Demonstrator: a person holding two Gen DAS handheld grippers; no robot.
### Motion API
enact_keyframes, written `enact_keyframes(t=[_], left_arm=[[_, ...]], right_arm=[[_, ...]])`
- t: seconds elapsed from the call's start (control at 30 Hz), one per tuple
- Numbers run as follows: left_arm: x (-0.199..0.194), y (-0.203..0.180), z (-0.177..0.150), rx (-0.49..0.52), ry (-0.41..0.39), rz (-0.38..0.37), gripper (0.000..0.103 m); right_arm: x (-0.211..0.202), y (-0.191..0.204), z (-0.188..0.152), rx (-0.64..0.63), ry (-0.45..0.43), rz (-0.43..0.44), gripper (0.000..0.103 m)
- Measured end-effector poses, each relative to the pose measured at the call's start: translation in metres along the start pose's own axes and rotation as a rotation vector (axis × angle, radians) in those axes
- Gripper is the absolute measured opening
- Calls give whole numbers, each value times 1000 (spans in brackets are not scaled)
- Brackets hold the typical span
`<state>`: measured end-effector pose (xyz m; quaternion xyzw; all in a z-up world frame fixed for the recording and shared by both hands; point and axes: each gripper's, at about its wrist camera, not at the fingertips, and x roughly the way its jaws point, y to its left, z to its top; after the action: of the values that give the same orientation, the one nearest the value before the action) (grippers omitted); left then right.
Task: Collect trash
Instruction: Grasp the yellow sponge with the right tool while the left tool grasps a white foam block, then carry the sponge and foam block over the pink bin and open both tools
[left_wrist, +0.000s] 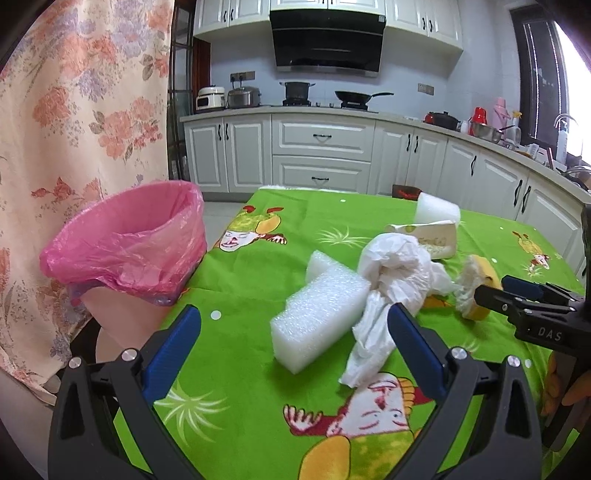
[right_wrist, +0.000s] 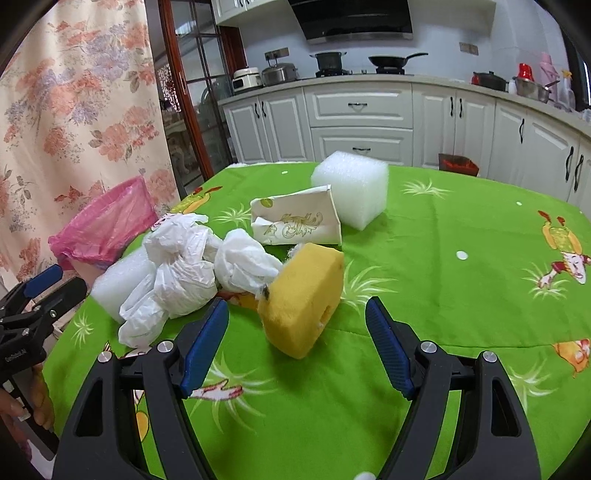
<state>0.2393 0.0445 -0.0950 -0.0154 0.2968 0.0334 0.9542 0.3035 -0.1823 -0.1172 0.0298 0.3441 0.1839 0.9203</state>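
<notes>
Trash lies on a green cartoon tablecloth (left_wrist: 258, 266): a white foam block (left_wrist: 317, 317), a crumpled white plastic bag (left_wrist: 391, 280), a crushed paper cup (left_wrist: 436, 240), a yellow sponge (right_wrist: 303, 299) and a foam cube (right_wrist: 351, 192). A pink-lined bin (left_wrist: 129, 243) stands at the table's left edge. My left gripper (left_wrist: 295, 325) is open, with the foam block and the bag's tail between its fingers. My right gripper (right_wrist: 295, 321) is open around the near side of the yellow sponge. The right gripper also shows in the left wrist view (left_wrist: 524, 295).
A floral curtain (left_wrist: 74, 110) hangs at the left behind the bin. White kitchen cabinets (left_wrist: 321, 147) and a counter with pots run along the far wall and right side. The plastic bag (right_wrist: 184, 266) lies against the sponge and the foam block (right_wrist: 118, 280).
</notes>
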Motion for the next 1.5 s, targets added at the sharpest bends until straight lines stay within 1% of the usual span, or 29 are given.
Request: enact_keyframes(t=[0.07,0.13,0.23,0.27,0.4,0.53,0.57,0.63,0.67,0.7,0.8,0.9,1.07,1.27,1.5], left_arm=[[10,1,1,-1,25,-12,97],[17,2,2,3,34,-9,97],[30,3,2,2,68,-16,91],[35,4,2,-4,84,-24,87],[49,6,0,-15,129,-41,79],[55,2,-1,-15,138,-61,78],[56,1,-1,-10,142,-67,75],[59,-5,-2,2,158,-91,66],[59,-8,-3,7,167,-105,56],[59,-11,-4,15,176,-114,49],[49,-20,-6,46,151,-119,35],[33,-25,-6,58,104,-110,35],[3,-22,-6,44,43,-91,34],[-33,-20,-8,39,-3,-78,34],[-68,-19,-14,42,-50,-79,34]], right_arm=[[5,1,4,1,4,4,73],[9,2,6,-5,11,7,73],[14,4,8,-10,19,16,70],[15,5,8,-10,22,20,68],[19,7,10,-18,36,24,57],[20,7,9,-16,41,24,49],[20,7,9,-17,42,23,44],[19,5,9,-21,43,16,40],[18,5,8,-25,43,15,37],[17,5,7,-31,43,13,34],[9,5,4,-49,31,4,31],[0,4,0,-46,16,11,29],[-18,7,-3,-48,-14,25,29],[-44,16,-8,-64,-55,46,29],[-72,29,-15,-81,-95,63,29]])
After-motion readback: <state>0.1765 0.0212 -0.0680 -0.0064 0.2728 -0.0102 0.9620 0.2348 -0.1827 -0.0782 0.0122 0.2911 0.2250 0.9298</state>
